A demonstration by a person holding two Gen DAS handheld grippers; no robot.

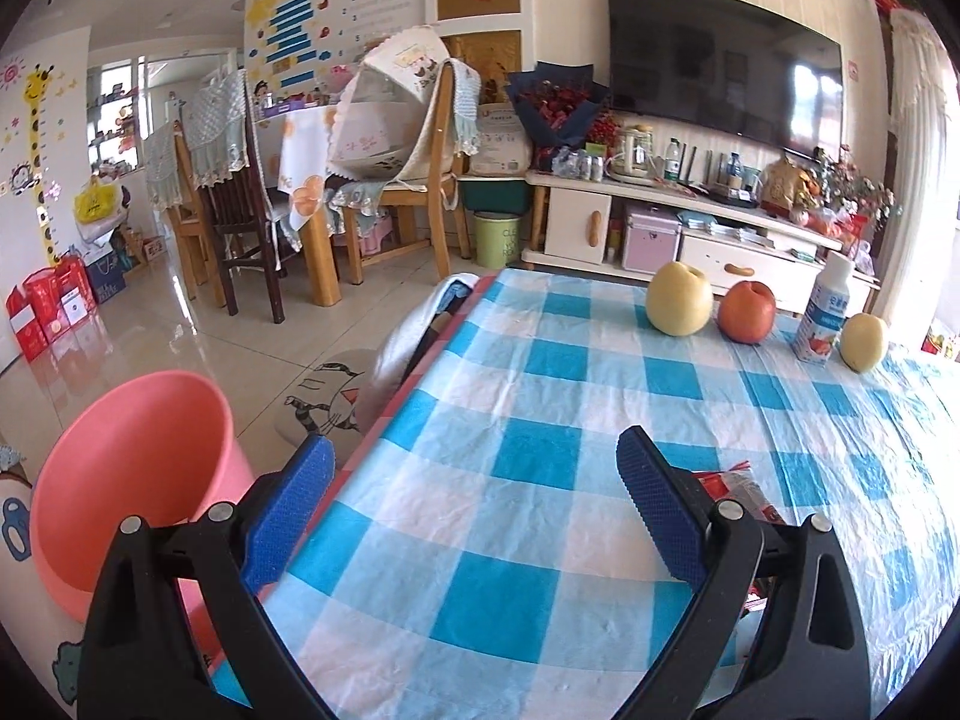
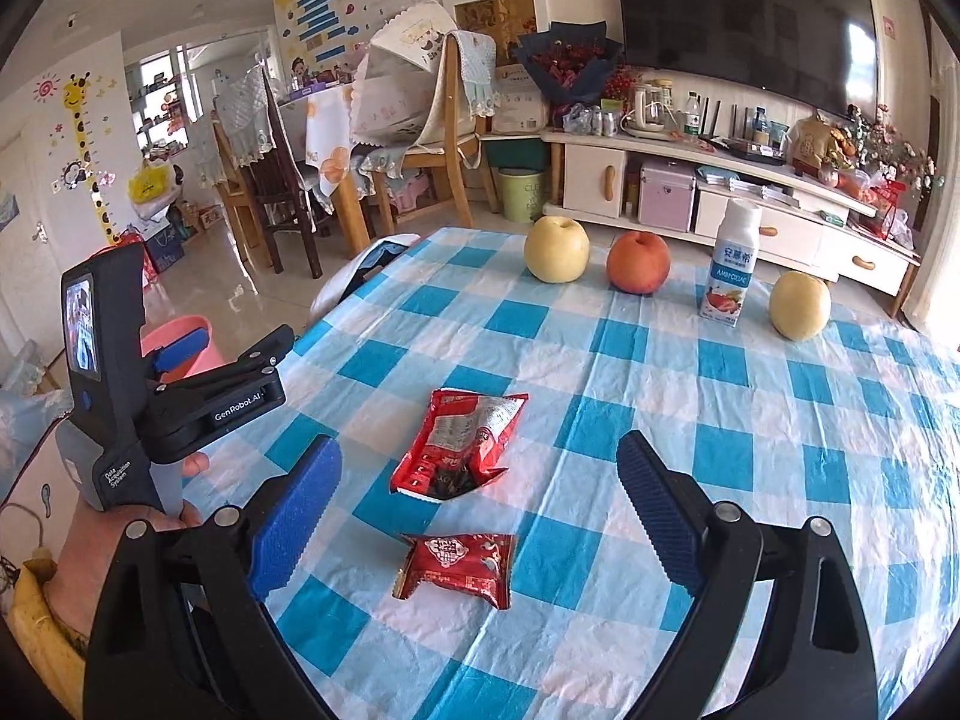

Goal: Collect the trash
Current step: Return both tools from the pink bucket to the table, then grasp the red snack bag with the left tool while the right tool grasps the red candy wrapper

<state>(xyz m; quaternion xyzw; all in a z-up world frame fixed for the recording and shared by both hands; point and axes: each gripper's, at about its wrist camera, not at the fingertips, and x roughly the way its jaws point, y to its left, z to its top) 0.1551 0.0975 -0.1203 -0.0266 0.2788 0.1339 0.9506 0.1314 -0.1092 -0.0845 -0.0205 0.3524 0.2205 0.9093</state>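
Both tongs stand wide open and hold nothing. Right tongs hover low over the table, their blue pads on either side of a small red wrapper that lies flat on the checked cloth, not yet touched. Just beyond it lies a larger torn red packet, also on the cloth and apart from the wrapper. Left tongs point over the table's left edge, with only cloth between the pads; a red corner of a packet shows behind the right-hand pad. A pink bin stands on the floor beside that edge, and the part of its inside that shows looks empty. Two pieces of trash therefore remain to be picked up and dropped in. At the far side stand a pear, an apple, a drink bottle and a second pear; these look like things to leave alone.
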